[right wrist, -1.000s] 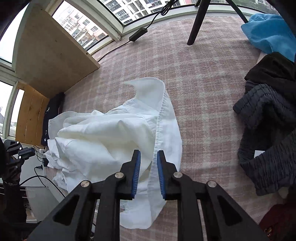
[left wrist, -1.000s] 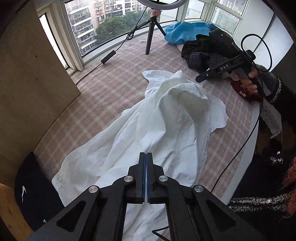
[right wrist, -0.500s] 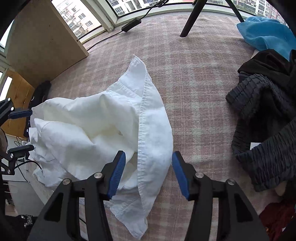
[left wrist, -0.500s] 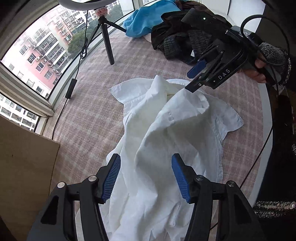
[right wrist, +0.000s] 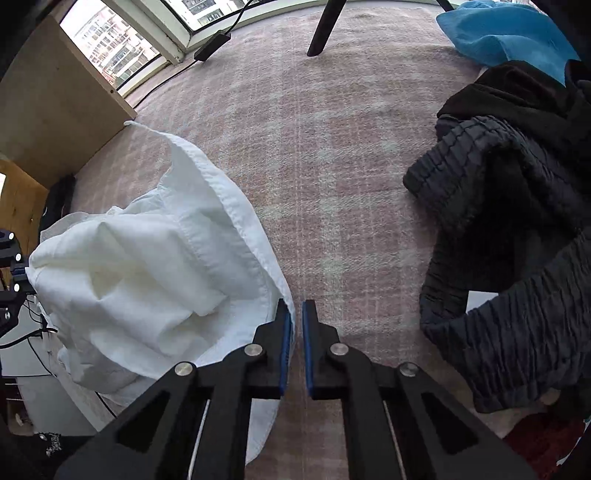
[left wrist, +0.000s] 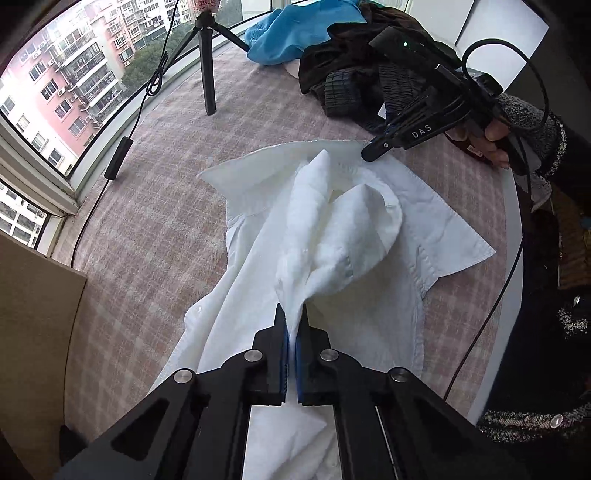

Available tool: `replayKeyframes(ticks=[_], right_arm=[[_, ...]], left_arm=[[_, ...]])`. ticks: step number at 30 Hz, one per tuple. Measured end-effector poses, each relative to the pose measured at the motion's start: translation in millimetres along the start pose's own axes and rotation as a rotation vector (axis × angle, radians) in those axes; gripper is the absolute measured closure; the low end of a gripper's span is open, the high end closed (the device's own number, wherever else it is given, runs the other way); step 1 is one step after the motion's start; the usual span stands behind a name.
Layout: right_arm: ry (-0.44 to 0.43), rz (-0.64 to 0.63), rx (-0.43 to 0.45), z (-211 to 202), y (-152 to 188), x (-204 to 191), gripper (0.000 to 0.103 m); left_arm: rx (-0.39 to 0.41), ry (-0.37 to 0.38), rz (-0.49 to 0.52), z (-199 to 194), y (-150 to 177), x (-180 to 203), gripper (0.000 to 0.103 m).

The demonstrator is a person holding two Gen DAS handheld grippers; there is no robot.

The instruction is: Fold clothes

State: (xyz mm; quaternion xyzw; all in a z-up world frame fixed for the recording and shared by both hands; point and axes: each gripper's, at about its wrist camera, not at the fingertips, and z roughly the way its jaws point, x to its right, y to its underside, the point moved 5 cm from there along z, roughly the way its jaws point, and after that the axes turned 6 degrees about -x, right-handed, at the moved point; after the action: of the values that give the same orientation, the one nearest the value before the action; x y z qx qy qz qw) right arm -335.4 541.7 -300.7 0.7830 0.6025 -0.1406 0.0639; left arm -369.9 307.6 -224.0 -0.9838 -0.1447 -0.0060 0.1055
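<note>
The white short-sleeved shirt (left wrist: pixel 369 236) lies rumpled on a bed covered by a pink plaid blanket (left wrist: pixel 155 229), its long axis running from the left gripper (left wrist: pixel 294 325) up and away toward the collar end, where the right gripper (left wrist: pixel 373 149) sits. So each hand has one end of the garment: the left gripper is at the near, lower part of the shirt, and the right one is at the far edge by the collar.

The left fingers are pressed together on a raised ridge of white cloth that comes up between the blue pads.

In the right wrist view the right gripper (right wrist: pixel 298 321) has the shirt's (right wrist: pixel 155 266) stitched edge between its fingers, which have come almost together; a thin gap shows between the pads, with the hem lying in it against the left pad.

With both ends pinched, the next move likely depends on pulling apart along that long axis to stretch the bunched middle flat.

A dark ribbed garment (right wrist: pixel 509 236) and a blue cloth (right wrist: pixel 506 29) lie well apart, to the right.
</note>
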Motion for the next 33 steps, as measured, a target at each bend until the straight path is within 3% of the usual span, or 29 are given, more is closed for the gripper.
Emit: replayKeyframes(ticks=[3, 5, 6, 7, 8, 9, 10, 12, 13, 15, 18, 22, 27, 30, 33], right_arm=[[0.004, -0.006, -0.020, 2, -2, 2, 0.094], [0.023, -0.025, -0.038, 10, -1, -2, 0.079], [0.032, -0.036, -0.031, 11, -2, -4, 0.079], [0.031, -0.039, -0.022, 12, -2, -6, 0.079], [0.027, -0.040, -0.013, 13, -3, -8, 0.079], [0.014, -0.040, -0.007, 13, -3, -9, 0.079], [-0.001, -0.036, -0.006, 13, -4, -8, 0.079], [-0.028, -0.023, -0.006, 14, -5, -7, 0.088], [-0.036, -0.015, -0.008, 13, -3, -6, 0.100], [-0.053, 0.015, 0.014, 6, -3, -1, 0.100], [-0.098, 0.042, 0.105, -34, -6, -2, 0.101], [-0.146, -0.029, 0.313, -133, -31, -50, 0.101], [-0.183, -0.280, 0.607, -302, -52, -169, 0.101], [-0.232, -0.414, 0.758, -402, -34, -241, 0.101], [-0.328, -0.487, 0.841, -478, -12, -293, 0.101]], left_arm=[[0.004, 0.019, -0.018, 6, 1, -2, 0.101], [0.010, 0.019, -0.019, 10, -1, -4, 0.096], [0.013, 0.011, -0.017, 12, -3, -5, 0.095], [0.010, 0.005, -0.013, 13, -4, -5, 0.088], [0.004, 0.004, -0.009, 16, -5, -7, 0.071], [0.001, 0.006, -0.011, 19, -6, -8, 0.063], [-0.001, 0.010, -0.018, 22, -8, -11, 0.065], [-0.011, 0.017, -0.036, 29, -11, -15, 0.096], [-0.018, 0.012, -0.046, 30, -11, -16, 0.101], [-0.013, -0.015, -0.053, 24, -10, -16, 0.101], [0.010, -0.097, -0.064, -15, -1, -16, 0.101], [0.148, -0.256, -0.127, -117, 11, -26, 0.101], [0.311, -0.527, -0.197, -268, 44, -23, 0.101], [0.380, -0.638, -0.219, -341, 66, -5, 0.101], [0.433, -0.729, -0.221, -392, 82, 17, 0.101]])
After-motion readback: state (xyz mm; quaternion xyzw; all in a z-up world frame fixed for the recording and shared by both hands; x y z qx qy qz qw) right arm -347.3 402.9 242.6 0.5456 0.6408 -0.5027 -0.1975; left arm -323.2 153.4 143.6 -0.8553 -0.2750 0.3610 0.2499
